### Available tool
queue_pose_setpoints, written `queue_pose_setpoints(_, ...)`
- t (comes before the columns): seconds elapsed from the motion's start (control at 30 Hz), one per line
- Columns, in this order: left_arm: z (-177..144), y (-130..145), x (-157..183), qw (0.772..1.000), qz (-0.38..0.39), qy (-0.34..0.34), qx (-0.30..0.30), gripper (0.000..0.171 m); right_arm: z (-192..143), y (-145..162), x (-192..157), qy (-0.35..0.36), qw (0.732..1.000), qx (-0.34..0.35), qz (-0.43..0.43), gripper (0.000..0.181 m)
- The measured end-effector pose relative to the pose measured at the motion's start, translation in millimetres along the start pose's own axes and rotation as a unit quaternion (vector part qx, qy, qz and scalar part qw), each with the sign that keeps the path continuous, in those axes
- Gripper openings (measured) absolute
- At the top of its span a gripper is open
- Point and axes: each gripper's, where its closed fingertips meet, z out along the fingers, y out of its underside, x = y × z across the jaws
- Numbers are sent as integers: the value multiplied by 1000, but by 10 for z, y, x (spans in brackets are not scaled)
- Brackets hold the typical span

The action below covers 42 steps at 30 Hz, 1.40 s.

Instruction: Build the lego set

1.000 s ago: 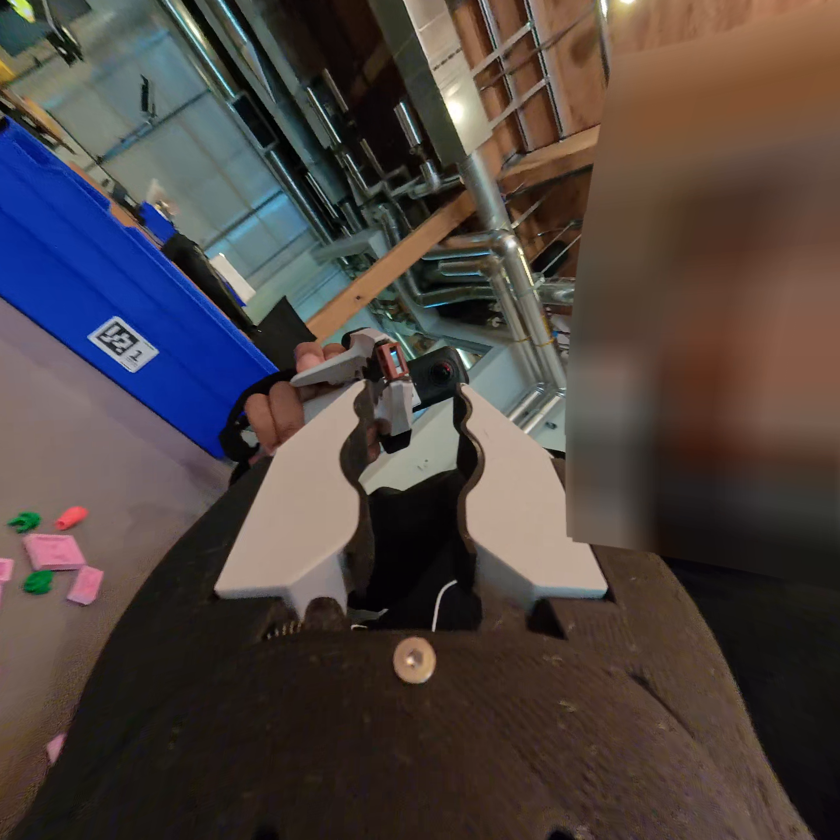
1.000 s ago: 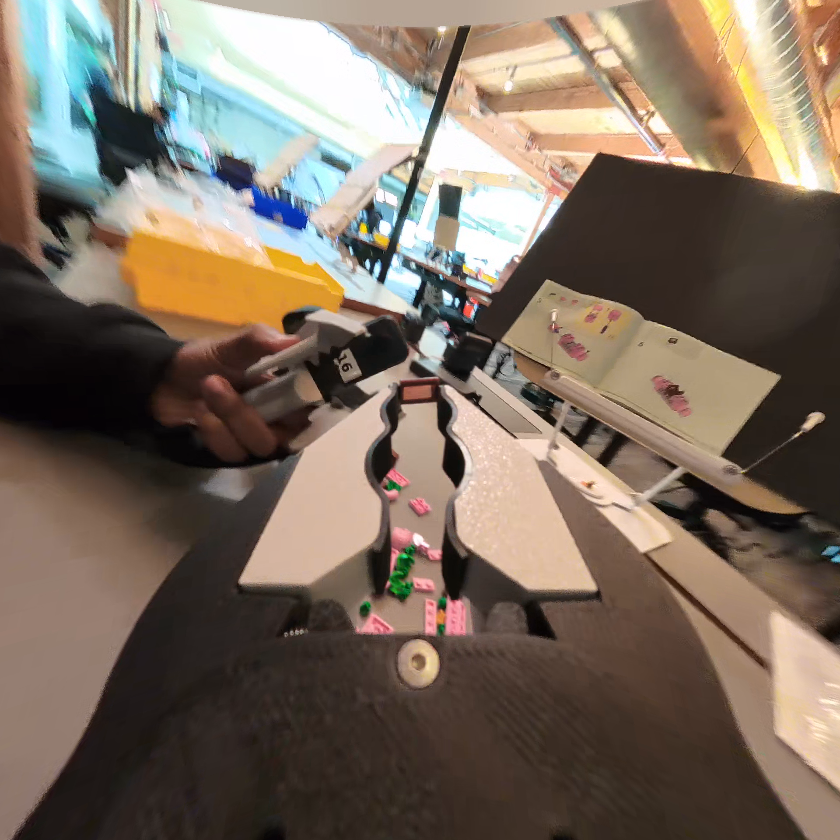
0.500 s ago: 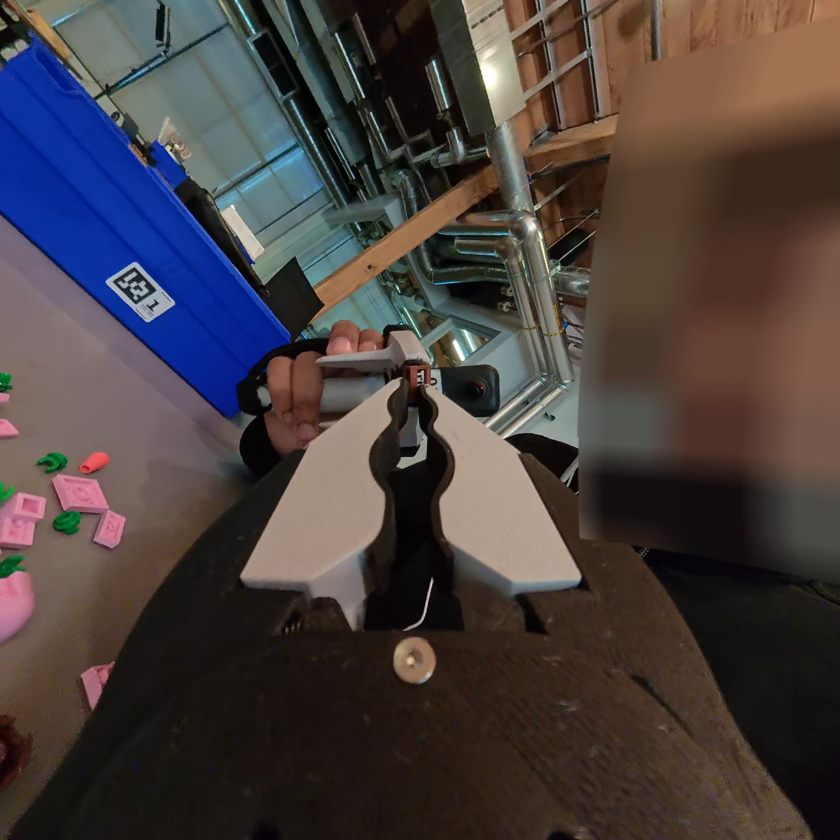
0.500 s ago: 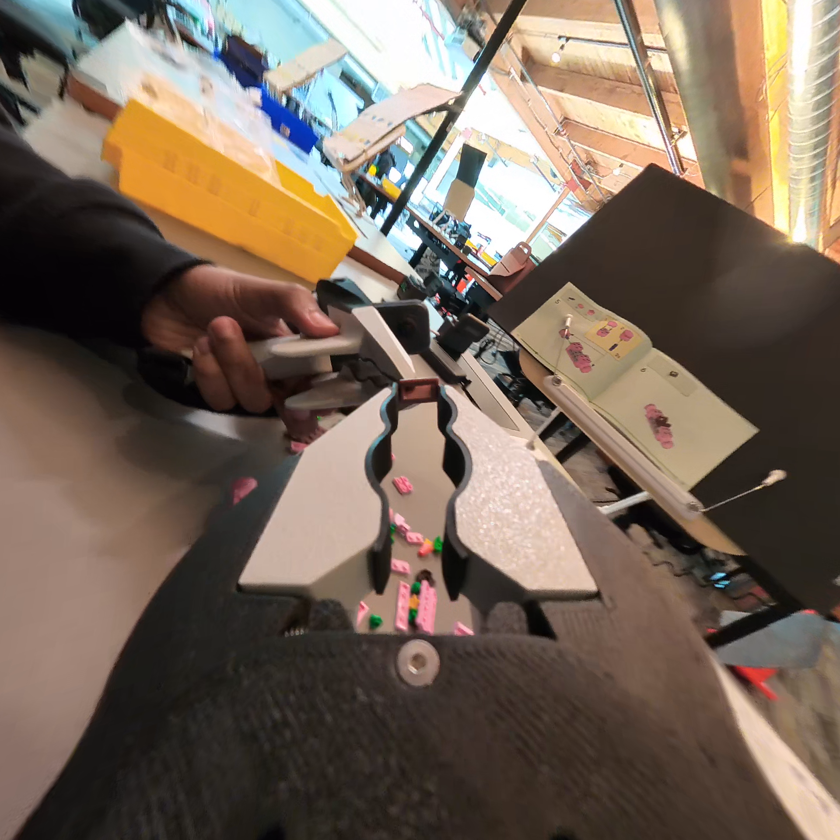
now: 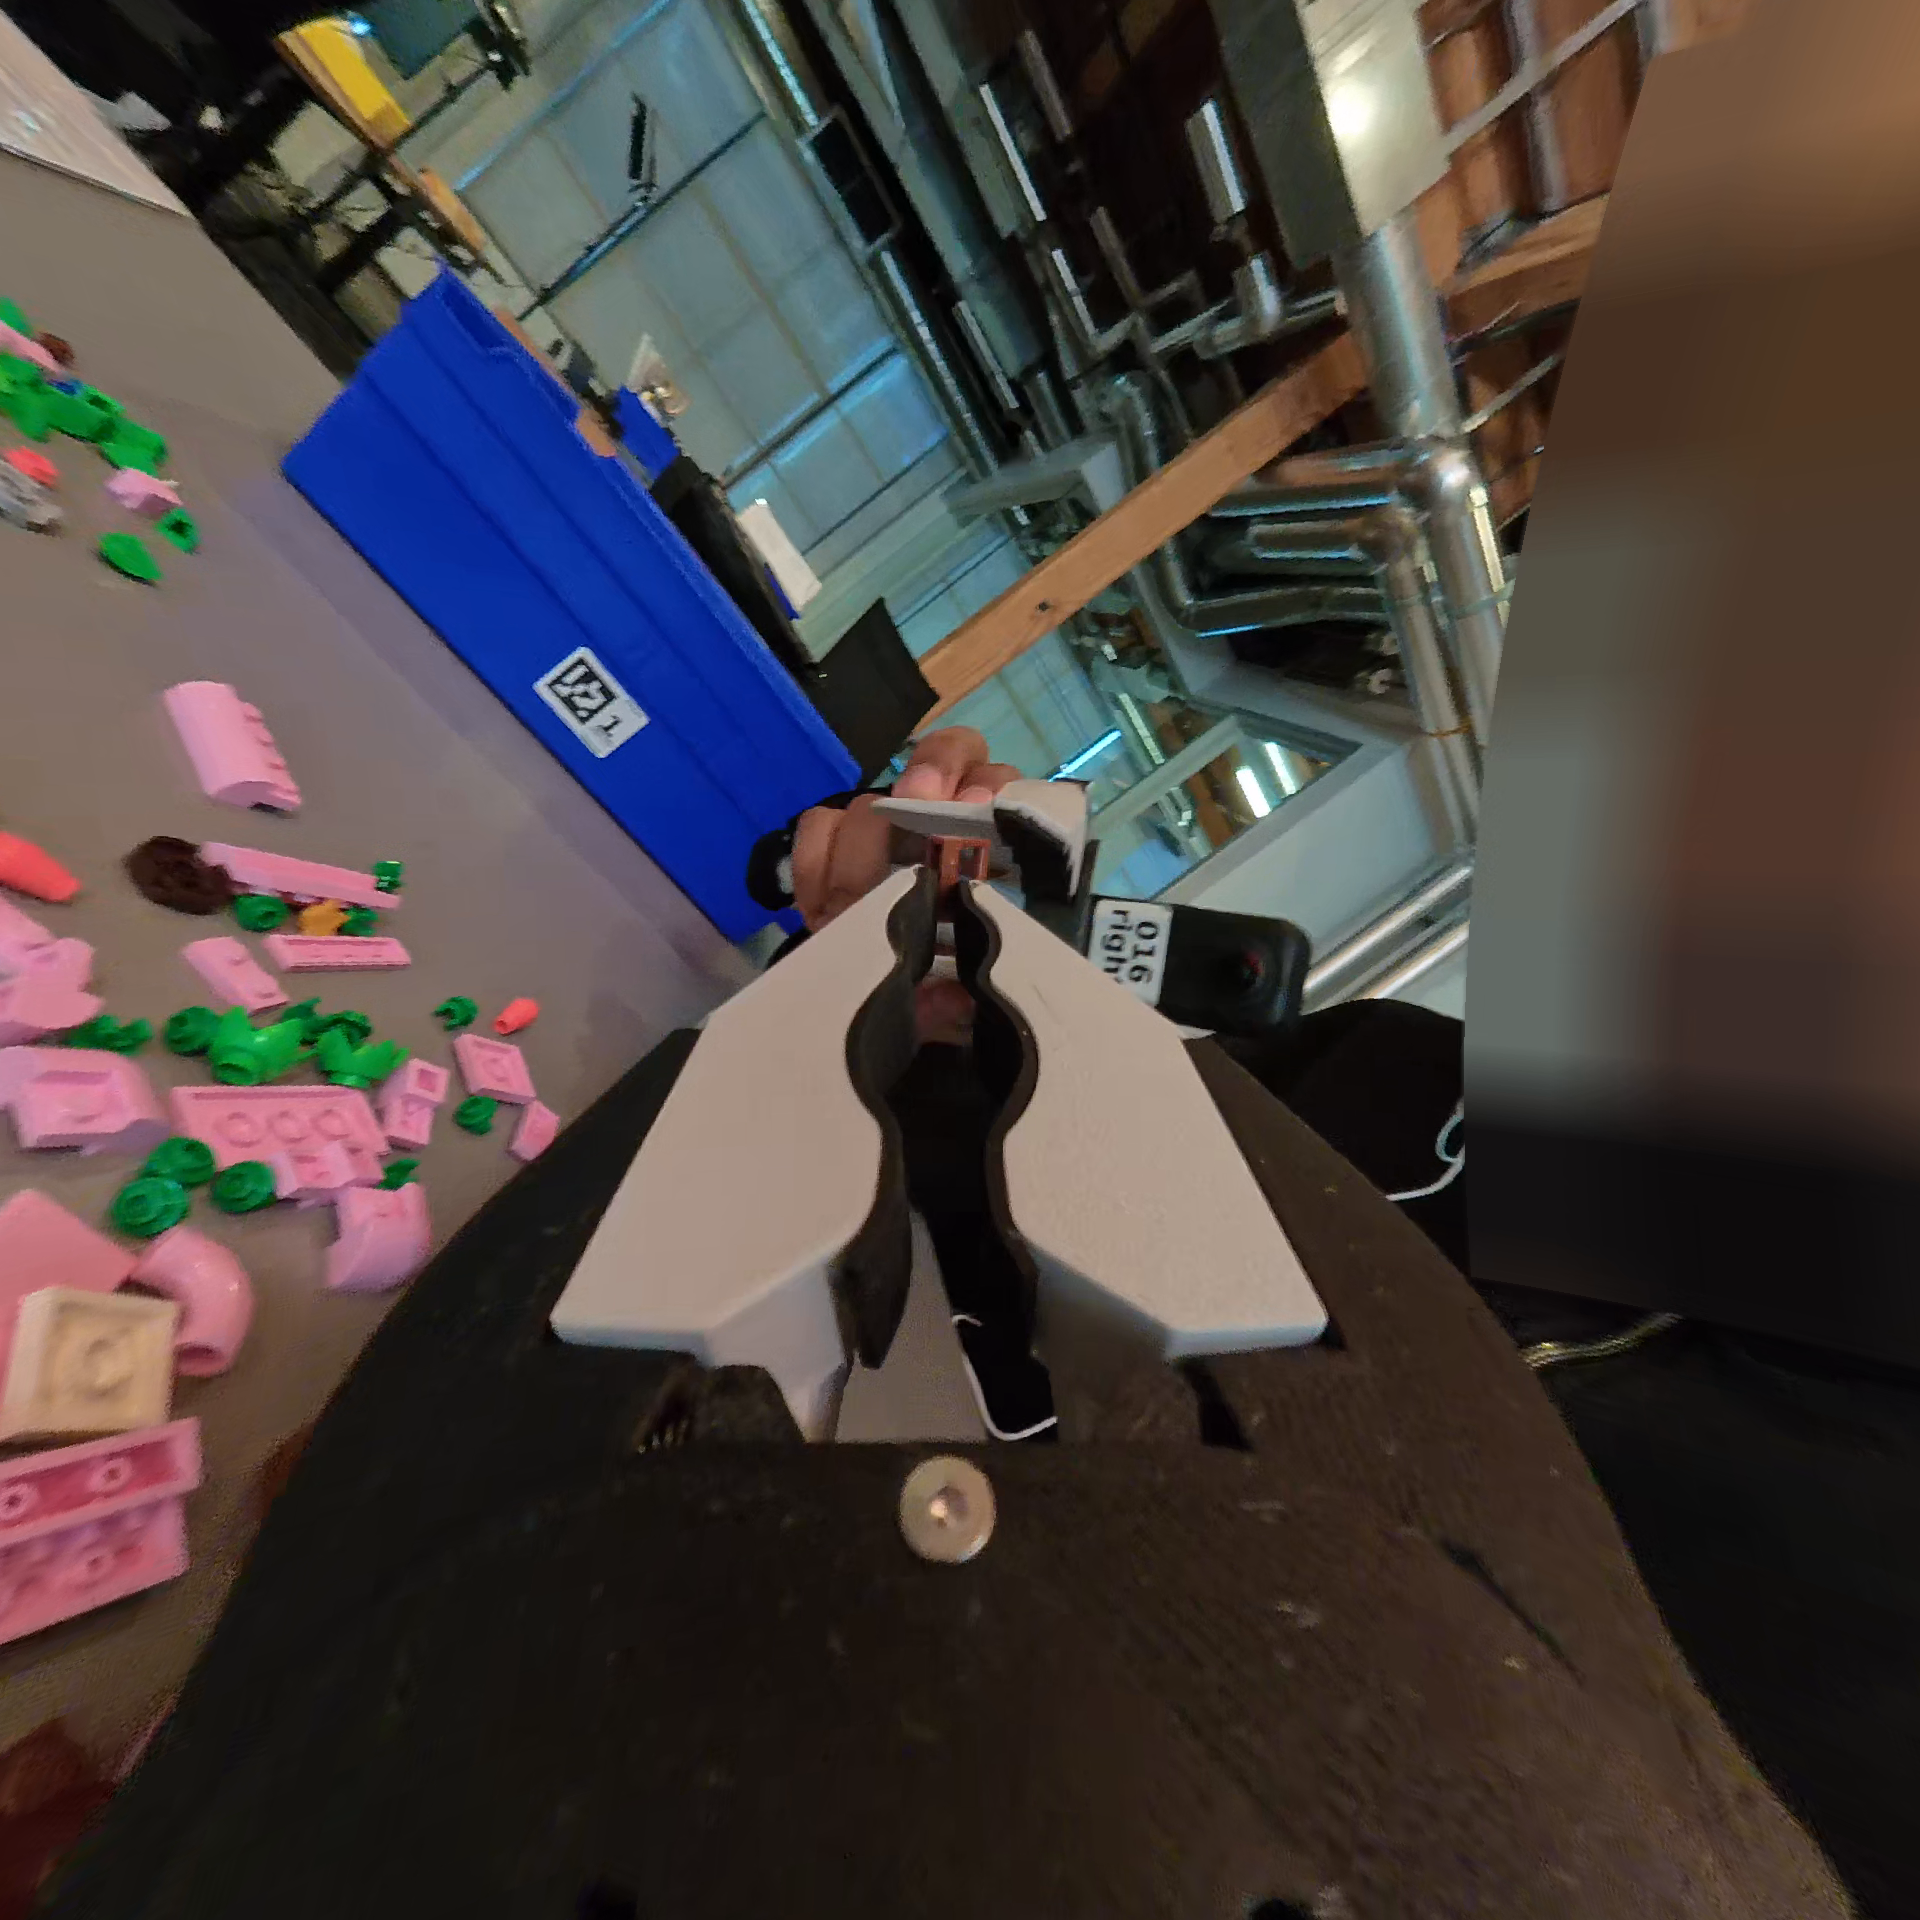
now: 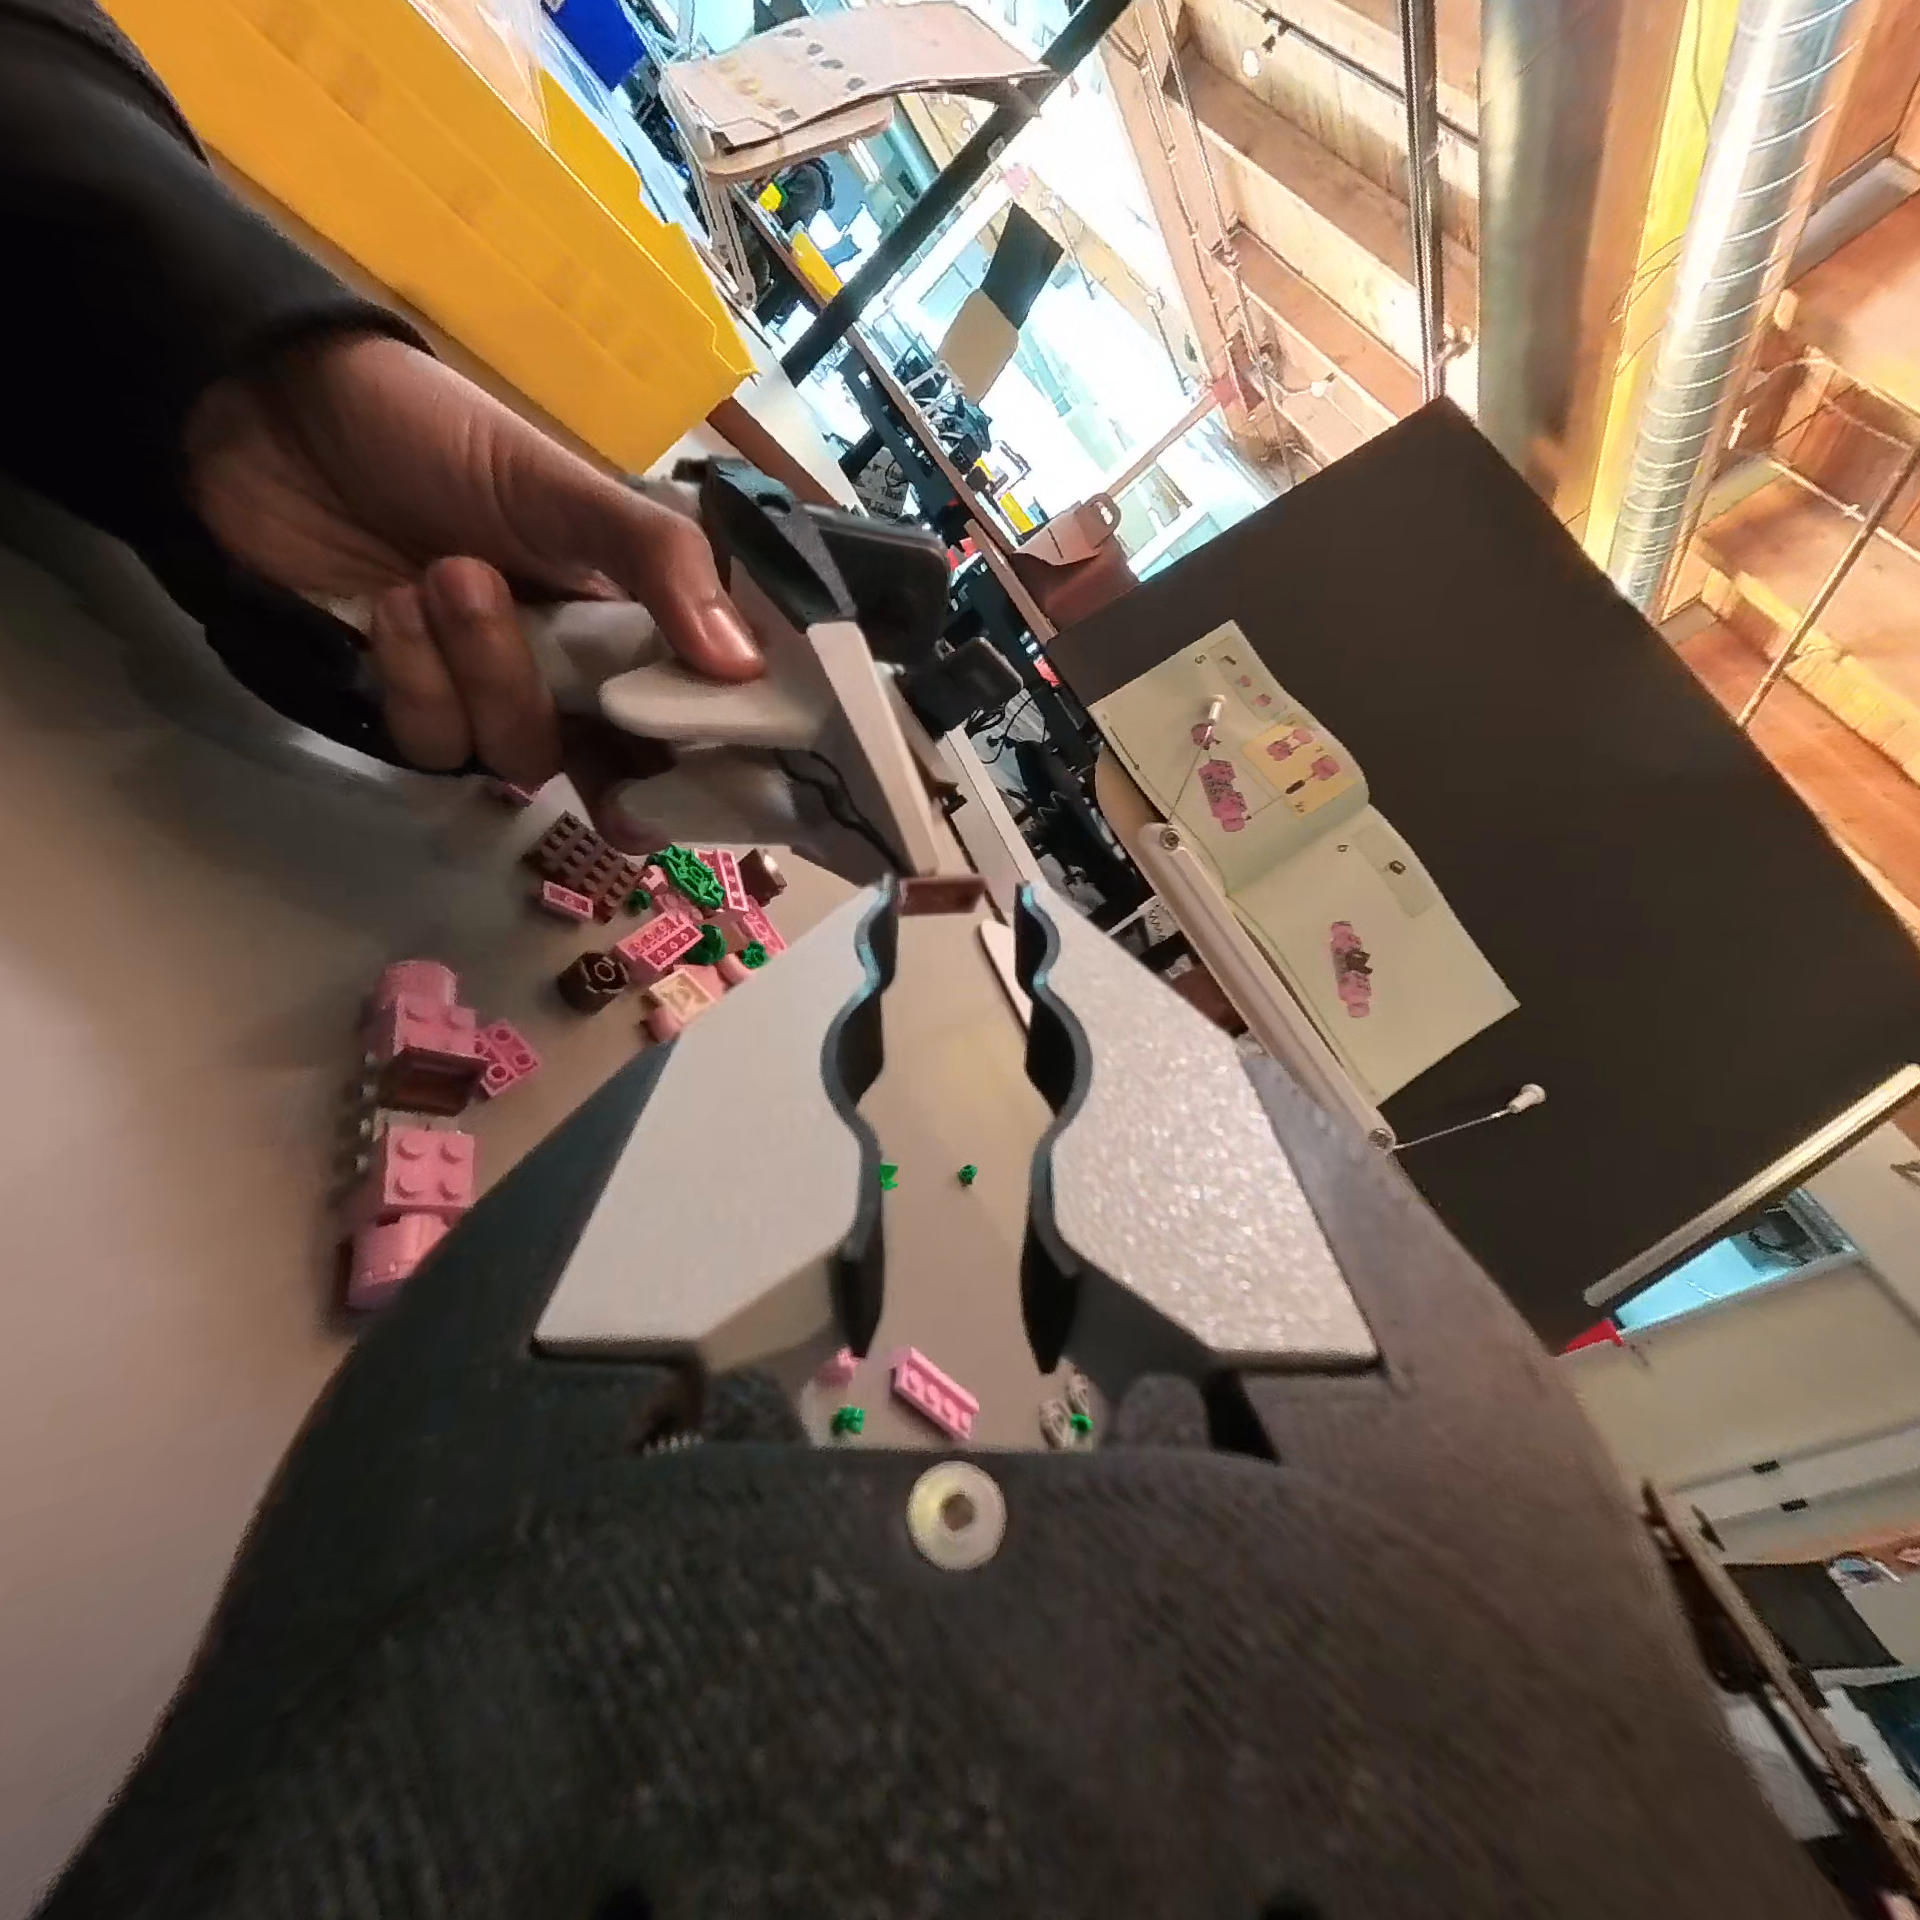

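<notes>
A small brown brick (image 6: pixel 940 894) sits between the tips of my right gripper (image 6: pixel 954 902), which is shut on it above the table. My left gripper (image 5: pixel 943 888) meets it head-on, its jaws closed to a narrow gap on the same brown brick (image 5: pixel 961 858). One of the right gripper's grey fingers (image 5: pixel 1039 821) shows just beyond the brick in the left wrist view. One of the left gripper's fingers (image 6: pixel 873 748) comes down onto the brick in the right wrist view, held by a hand (image 6: pixel 436 540). Loose pink, green and brown pieces (image 5: pixel 270 1122) lie on the grey table (image 5: pixel 312 675).
A blue bin (image 5: pixel 540 582) stands at the table's edge. Yellow bins (image 6: pixel 468 187) stand behind the hand. An open instruction booklet (image 6: pixel 1351 935) rests on a stand against a black board (image 6: pixel 1507 727). More loose pieces (image 6: pixel 426 1153) lie below the grippers. Left and right tips are no more than a few centimetres apart.
My left gripper went from wide open to closed on the brown brick that the right gripper holds. Both grippers tilted over, so more of the table and loose pieces shows.
</notes>
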Motion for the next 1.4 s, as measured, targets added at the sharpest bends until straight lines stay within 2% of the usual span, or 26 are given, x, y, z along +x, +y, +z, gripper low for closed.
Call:
queue_pose_setpoints(0.27,22,44,-50,995,74,-55,-24,0,34,89,-90,-26,999,-24,3,24)
queue_pose_setpoints(0.43,28,56,-59,993,89,-65,-29,0,30,113,-83,-21,999,-33,-13,14)
queue_pose_setpoints(0.7,28,58,-83,989,112,-86,-31,0,33,117,-100,-23,999,-36,-17,17)
queue_pose_setpoints(1.2,36,72,-84,989,112,-86,-33,0,31,138,-98,-22,998,-45,-26,15)
queue_pose_setpoints(1.4,52,78,-11,989,128,-68,-37,1,7,93,-75,-45,998,-41,25,15)
